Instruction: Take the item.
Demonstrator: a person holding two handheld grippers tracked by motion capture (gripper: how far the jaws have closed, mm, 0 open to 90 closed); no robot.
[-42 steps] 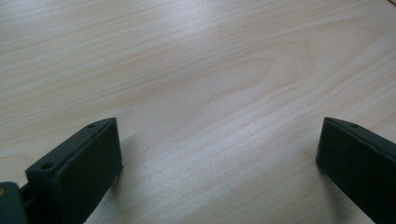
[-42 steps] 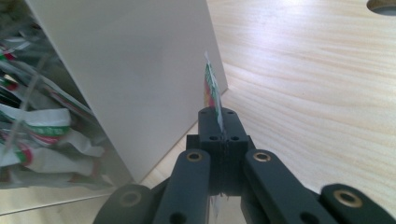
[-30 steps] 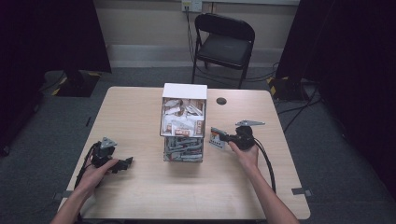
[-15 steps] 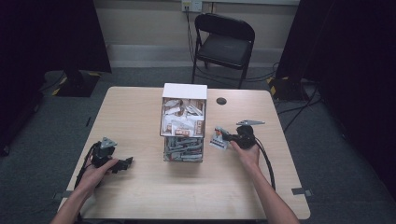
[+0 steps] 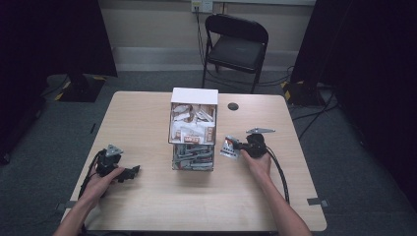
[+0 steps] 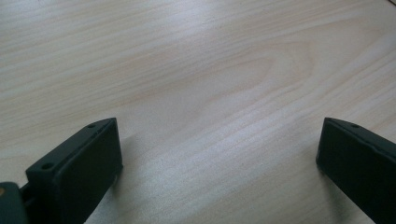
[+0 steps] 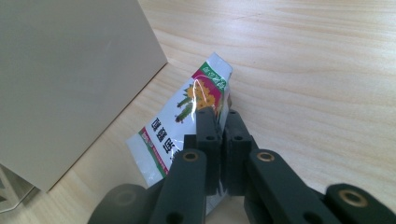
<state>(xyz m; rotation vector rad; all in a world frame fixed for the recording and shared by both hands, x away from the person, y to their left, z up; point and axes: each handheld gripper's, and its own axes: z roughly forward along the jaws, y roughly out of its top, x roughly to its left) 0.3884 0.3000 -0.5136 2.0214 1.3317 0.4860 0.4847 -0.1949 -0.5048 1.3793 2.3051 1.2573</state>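
My right gripper is right of the box and shut on a small white packet with a green and red printed picture. In the right gripper view the packet is pinched at its edge by the gripper, just above the table and beside the box's beige wall. A white box holding several sachets stands mid-table on top of a clear container. My left gripper rests at the front left, open; in its own view the gripper has only bare wood between the jaws.
A small black disc lies on the table behind the right gripper. A black folding chair stands beyond the table's far edge. Cables trail from both grippers toward the front edge.
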